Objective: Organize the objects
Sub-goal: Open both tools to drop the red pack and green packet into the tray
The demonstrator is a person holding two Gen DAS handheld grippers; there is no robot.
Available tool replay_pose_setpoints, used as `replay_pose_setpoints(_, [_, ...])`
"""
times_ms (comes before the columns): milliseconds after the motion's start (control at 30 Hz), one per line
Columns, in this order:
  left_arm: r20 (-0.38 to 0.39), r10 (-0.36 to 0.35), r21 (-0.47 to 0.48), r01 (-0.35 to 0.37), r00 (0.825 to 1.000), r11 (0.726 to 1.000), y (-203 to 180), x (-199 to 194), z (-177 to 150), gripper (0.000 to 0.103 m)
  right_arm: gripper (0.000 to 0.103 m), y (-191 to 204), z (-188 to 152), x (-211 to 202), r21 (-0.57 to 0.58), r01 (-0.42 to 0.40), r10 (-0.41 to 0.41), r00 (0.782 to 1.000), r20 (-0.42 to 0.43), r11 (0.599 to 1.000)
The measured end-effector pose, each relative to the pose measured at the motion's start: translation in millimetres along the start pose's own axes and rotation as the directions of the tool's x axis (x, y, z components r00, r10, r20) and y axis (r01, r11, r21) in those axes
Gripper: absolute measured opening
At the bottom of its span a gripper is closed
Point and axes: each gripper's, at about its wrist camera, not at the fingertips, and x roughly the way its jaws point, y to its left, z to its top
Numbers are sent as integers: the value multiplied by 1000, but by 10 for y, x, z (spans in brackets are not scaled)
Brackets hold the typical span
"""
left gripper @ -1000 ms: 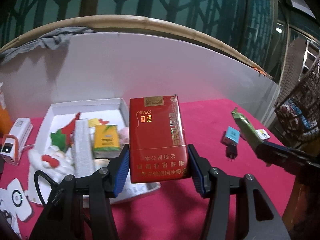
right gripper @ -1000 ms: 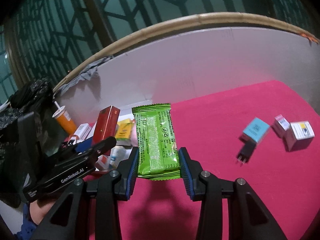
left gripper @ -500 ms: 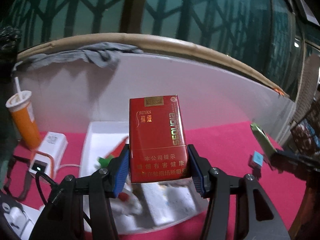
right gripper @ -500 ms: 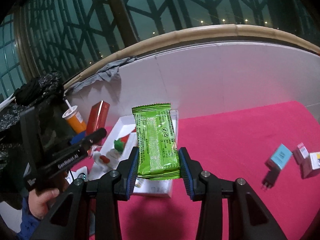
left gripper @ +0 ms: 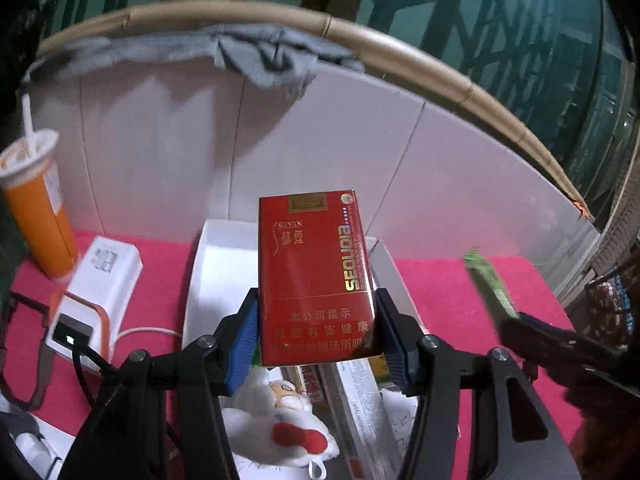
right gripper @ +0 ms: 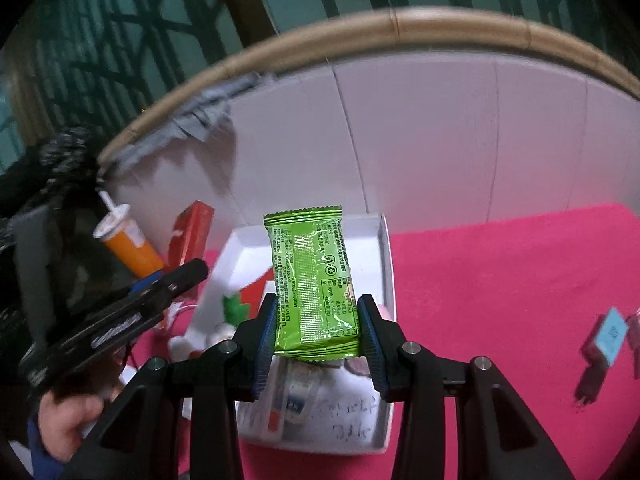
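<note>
My left gripper (left gripper: 316, 344) is shut on a red cigarette pack (left gripper: 314, 276) and holds it upright above the white box (left gripper: 212, 276). My right gripper (right gripper: 316, 332) is shut on a green snack packet (right gripper: 312, 280) and holds it above the same white box (right gripper: 386, 264). The box holds a white plush toy (left gripper: 276, 428), a long white carton (left gripper: 356, 412) and other small items. The red pack (right gripper: 192, 236) and the left gripper also show at the left of the right wrist view. The green packet (left gripper: 490, 288) shows at the right of the left wrist view.
An orange drink cup with a straw (left gripper: 36, 208) and a white power bank (left gripper: 96, 296) with a cable stand left of the box on the red cloth (right gripper: 500, 280). A blue plug adapter (right gripper: 604, 340) lies at the right. A white board (left gripper: 160, 152) backs the table.
Both grippers have moved left and closer, from beside the box to above it. The box now lies under both held items. Their grips have not changed.
</note>
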Motion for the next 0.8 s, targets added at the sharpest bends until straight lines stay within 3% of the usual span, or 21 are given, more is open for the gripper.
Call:
replay_pose_setpoints(200, [-11,5,-46,-5,1000,999,89,145,-88,55,43,-25,41,651,12,64,-63,995,-74,998])
replay_pose_setpoints(400, [23,-3,-90,5,1000,996,181,80,-80,55,46,-6,145,988,52,34,-30,997,-77,998])
replay_pose_setpoints(433, [22,-5,-97,7,1000,995,193,69,-75,56,51,-19,140,1010,66,26,-21,996,-85,997])
replay_pose_setpoints(500, [21,-6,-110,8,1000,994,205,53,-78,63,60,-63,101,1009,97,-2,12,995,-102,995])
replay_pose_setpoints(567, [21,-6,-107,8,1000,994,192,33,-96,77,62,-129,28,929,112,-14,25,995,-97,994])
replay_pose_setpoints(700, [37,-21,-73,23,999,997,36,-55,-151,92,62,-223,-82,663,122,-34,43,997,-71,992])
replay_pose_setpoints(733, [46,-27,-60,30,999,998,-19,-95,-167,101,64,-273,-129,534,126,-44,51,997,-56,991])
replay_pose_setpoints(800, [72,-30,-27,32,997,999,-178,-191,-193,103,75,-324,-185,359,132,-60,65,997,-31,989])
